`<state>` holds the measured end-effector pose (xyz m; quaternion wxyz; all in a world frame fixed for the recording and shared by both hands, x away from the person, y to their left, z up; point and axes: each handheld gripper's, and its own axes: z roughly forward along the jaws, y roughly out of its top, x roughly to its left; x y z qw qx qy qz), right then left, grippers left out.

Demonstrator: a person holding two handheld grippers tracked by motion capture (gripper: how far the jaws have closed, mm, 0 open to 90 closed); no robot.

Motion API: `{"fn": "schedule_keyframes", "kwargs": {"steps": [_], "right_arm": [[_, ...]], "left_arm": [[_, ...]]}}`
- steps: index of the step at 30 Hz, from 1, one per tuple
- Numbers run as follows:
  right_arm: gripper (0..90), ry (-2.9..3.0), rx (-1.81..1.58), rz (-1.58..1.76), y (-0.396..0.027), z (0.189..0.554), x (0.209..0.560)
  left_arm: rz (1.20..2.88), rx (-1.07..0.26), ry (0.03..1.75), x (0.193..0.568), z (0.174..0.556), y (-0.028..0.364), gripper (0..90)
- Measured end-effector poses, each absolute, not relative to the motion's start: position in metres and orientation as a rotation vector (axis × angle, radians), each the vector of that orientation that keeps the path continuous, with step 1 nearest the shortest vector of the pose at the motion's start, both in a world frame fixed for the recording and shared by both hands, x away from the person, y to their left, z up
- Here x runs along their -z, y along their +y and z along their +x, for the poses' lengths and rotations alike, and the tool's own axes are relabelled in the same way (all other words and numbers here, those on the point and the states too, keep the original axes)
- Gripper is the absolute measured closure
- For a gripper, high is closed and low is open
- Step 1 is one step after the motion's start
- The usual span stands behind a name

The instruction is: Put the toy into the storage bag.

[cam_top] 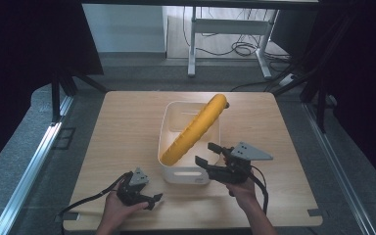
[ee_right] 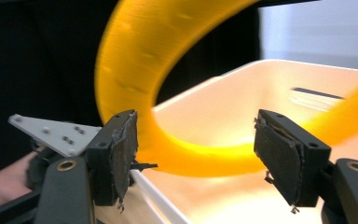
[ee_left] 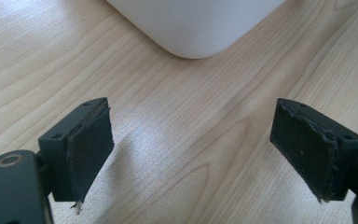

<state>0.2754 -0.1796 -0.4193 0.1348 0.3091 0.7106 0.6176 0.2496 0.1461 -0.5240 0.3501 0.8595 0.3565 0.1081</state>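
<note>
Now: long yellow banana-shaped object [cam_top: 196, 128] lies slantwise in the white bin [cam_top: 169, 122], far end propped over the bin's back rim.

High view: right gripper [cam_top: 208, 153] sits at the bin's near right corner, jaws apart, pads clear of the yellow object; left gripper [cam_top: 155, 199] rests on the wooden table [cam_top: 122, 137] just off the bin's near left corner. Right gripper view adds detail: the yellow object, blurred, curves through the gap beyond the two pads, neither pressing it; the person's other hand [ee_right: 2, 184] with its gripper shows beyond the bin. Left gripper view: jaws wide apart, nothing between, a rounded bin corner ahead. No readable writing or labels.
</note>
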Motion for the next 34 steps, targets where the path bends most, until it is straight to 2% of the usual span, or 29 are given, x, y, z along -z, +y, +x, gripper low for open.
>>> {"fn": "schedule_keyframes", "kwargs": {"steps": [18, 34], "right_arm": [[35.4, 1.952, -1.630, 1.077, -0.257, 0.293, 0.447], [36.4, 1.958, -1.575, 1.115, -0.268, 0.297, 0.459]], "left_arm": [[2.232, -0.289, 0.922, 0.524, 0.249, 0.146, 13.3], [2.238, -0.293, 0.919, 0.524, 0.250, 0.147, 13.2]]}}
